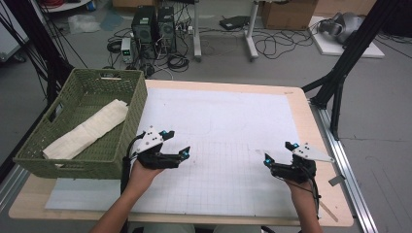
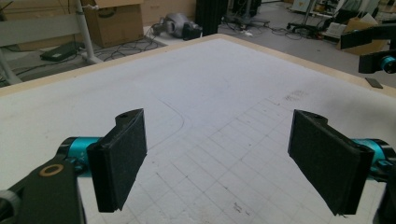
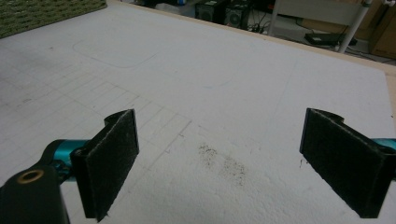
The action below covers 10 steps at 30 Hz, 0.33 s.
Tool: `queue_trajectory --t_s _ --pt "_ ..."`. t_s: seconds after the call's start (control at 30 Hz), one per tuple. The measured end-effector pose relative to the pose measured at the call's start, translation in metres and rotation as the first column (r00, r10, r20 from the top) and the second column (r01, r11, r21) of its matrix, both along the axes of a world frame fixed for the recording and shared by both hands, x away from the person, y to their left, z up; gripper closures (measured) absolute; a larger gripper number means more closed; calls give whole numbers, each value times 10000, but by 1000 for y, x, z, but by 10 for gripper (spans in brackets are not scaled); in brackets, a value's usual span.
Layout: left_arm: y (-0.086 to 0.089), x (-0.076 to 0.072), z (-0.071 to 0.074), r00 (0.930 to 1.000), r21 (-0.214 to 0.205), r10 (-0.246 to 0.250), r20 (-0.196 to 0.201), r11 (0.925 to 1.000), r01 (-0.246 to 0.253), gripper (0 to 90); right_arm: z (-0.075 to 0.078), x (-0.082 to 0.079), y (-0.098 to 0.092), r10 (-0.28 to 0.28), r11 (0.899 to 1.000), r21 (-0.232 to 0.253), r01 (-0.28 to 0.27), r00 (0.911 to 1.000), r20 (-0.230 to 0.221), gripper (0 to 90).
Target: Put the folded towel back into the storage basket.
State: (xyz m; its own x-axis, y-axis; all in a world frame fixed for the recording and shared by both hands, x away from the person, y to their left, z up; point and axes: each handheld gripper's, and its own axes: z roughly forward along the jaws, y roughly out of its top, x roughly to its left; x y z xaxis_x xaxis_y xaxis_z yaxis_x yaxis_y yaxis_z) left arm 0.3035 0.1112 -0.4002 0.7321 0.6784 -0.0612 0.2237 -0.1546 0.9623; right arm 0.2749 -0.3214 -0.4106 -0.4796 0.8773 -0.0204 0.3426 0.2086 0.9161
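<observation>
A person holds both grippers low over a white gridded mat (image 1: 218,121) on a wooden table. My left gripper (image 1: 177,141) is just right of a green woven basket (image 1: 124,145) and stands open with nothing between its pads (image 2: 120,158). Over the mat's right part, my right gripper (image 1: 278,151) is open too, and its pads (image 3: 109,163) hold nothing. A folded white cloth (image 1: 87,128) lies inside the basket. In the left gripper view the right gripper (image 2: 379,58) appears far off at the top right.
The basket (image 3: 46,11) stands on the table's left side, partly over its edge. The mat (image 3: 224,74) has a dark smudge (image 3: 224,163) and faint drawn outlines. Computer towers (image 1: 153,26), cables and boxes sit on the floor beyond the table. A black frame leg (image 1: 340,77) rises at the right.
</observation>
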Motion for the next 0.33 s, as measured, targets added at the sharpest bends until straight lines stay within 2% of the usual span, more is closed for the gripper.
queue_trajectory --t_s 0.33 --pt "0 2 -2 9999 106 18 -105 9999 -17 200 -2 3 1 67 10000 -52 -67 10000 -33 110"
